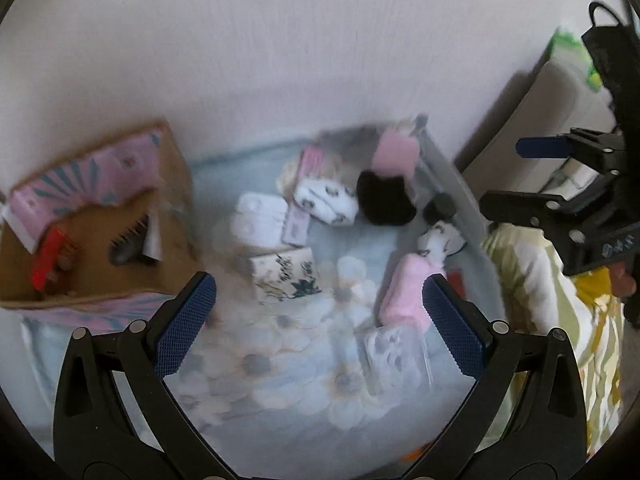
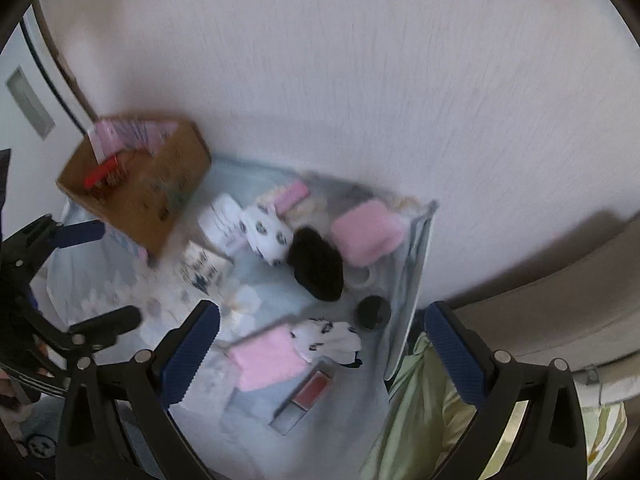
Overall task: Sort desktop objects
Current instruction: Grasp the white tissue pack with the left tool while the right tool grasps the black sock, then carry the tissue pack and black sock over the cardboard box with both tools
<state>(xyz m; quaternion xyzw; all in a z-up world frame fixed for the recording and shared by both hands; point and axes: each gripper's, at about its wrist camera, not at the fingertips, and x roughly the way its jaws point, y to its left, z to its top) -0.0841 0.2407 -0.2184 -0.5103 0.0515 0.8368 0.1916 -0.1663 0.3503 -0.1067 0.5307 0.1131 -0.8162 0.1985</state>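
Both grippers are held high above the surface [image 1: 304,392], which is covered by a pale floral cloth. The left gripper [image 1: 320,324] is spread wide and carries nothing; the right gripper [image 2: 320,344] is likewise spread wide and carries nothing. This raised, empty stance is judged to suit a survey of the items before a pick is chosen.

A cardboard box [image 1: 92,248] is set at the far left, against the wall, and is judged to be the sorting container; a red item [image 1: 48,260] and a dark brush-like item [image 1: 128,244] lie inside it. The loose items are spread to its right: a black bundle [image 2: 316,264], a pink pouch [image 2: 366,234], patterned white socks [image 2: 266,232], a pink cloth [image 2: 266,358] and a small dark jar [image 2: 374,312]. Fine detail is lost to motion blur.
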